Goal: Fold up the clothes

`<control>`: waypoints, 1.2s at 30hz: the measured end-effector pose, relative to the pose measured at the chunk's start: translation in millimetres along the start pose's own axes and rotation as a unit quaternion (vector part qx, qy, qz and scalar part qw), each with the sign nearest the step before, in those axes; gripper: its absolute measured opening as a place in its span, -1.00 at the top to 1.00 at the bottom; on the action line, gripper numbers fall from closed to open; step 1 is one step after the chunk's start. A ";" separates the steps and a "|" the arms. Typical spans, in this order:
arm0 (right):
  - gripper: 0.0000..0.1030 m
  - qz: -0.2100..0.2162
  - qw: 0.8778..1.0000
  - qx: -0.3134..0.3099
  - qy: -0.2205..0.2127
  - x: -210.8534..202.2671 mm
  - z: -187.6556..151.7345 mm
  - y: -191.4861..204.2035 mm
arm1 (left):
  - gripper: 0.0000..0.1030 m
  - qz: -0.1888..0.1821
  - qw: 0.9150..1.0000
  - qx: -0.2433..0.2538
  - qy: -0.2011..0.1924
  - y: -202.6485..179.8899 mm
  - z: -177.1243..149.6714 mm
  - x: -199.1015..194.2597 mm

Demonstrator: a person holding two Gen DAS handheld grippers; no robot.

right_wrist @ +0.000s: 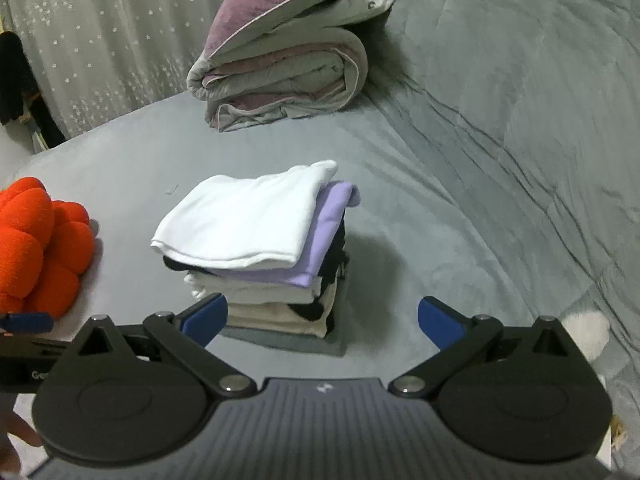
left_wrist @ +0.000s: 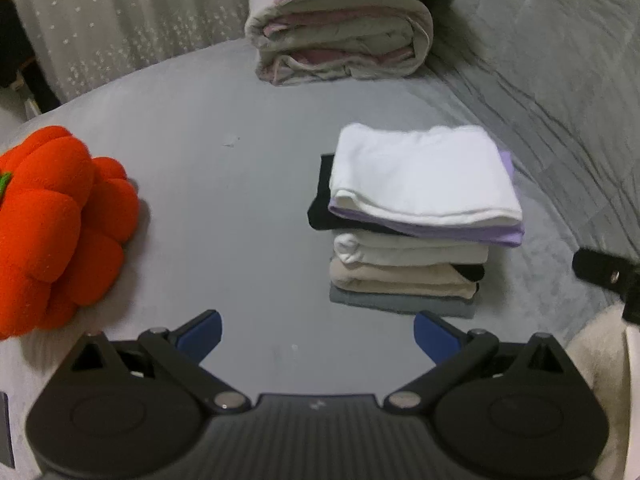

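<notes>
A stack of folded clothes [left_wrist: 408,264] stands on the grey bed, topped by a white garment [left_wrist: 424,184] over a lilac one [left_wrist: 508,234]. Below these lie black, white, beige and grey-blue pieces. My left gripper [left_wrist: 318,332] hovers in front of the stack, a little to its left, jaws wide open and empty. In the right wrist view the same stack [right_wrist: 276,292] is topped by the white garment [right_wrist: 248,220]. My right gripper [right_wrist: 322,318] stands open just before the stack's base, holding nothing. Neither gripper's blue fingertips touch the cloth.
An orange pumpkin plush [left_wrist: 52,232] sits at the left on the bed sheet [left_wrist: 224,208]. A folded quilt with a pink pillow [right_wrist: 280,68] lies at the back, before a star-dotted curtain [right_wrist: 100,40]. Something white and fluffy [right_wrist: 588,332] is at the right.
</notes>
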State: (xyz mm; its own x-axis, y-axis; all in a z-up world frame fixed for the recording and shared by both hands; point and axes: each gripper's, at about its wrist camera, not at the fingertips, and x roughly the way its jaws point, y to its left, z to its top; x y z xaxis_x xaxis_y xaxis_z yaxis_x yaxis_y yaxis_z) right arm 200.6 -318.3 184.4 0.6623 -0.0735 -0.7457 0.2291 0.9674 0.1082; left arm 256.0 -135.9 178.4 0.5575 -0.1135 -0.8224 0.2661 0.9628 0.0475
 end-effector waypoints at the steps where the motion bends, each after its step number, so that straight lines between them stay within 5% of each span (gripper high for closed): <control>1: -1.00 0.000 1.000 0.003 0.005 -2.1 -1.0 1.1 | -0.99 0.002 1.000 0.000 -0.005 -0.2 -1.1 -4.1; 21: -1.00 -0.025 0.999 -0.019 0.022 -46.7 -57.7 9.4 | -0.99 0.019 1.000 0.007 0.011 8.2 -54.7 -42.1; 36: -1.00 -0.013 0.998 0.046 0.041 -54.2 -67.7 -12.1 | -0.99 0.020 1.000 -0.003 0.016 8.8 -68.7 -53.7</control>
State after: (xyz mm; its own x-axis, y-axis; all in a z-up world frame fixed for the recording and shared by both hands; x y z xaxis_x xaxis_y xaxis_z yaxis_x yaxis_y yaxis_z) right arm 113.6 -309.6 179.0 0.5953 -0.0747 -0.8000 0.3126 0.9387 0.1450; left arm 174.4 -104.5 184.0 0.5416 -0.0665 -0.8380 0.2393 0.9678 0.0778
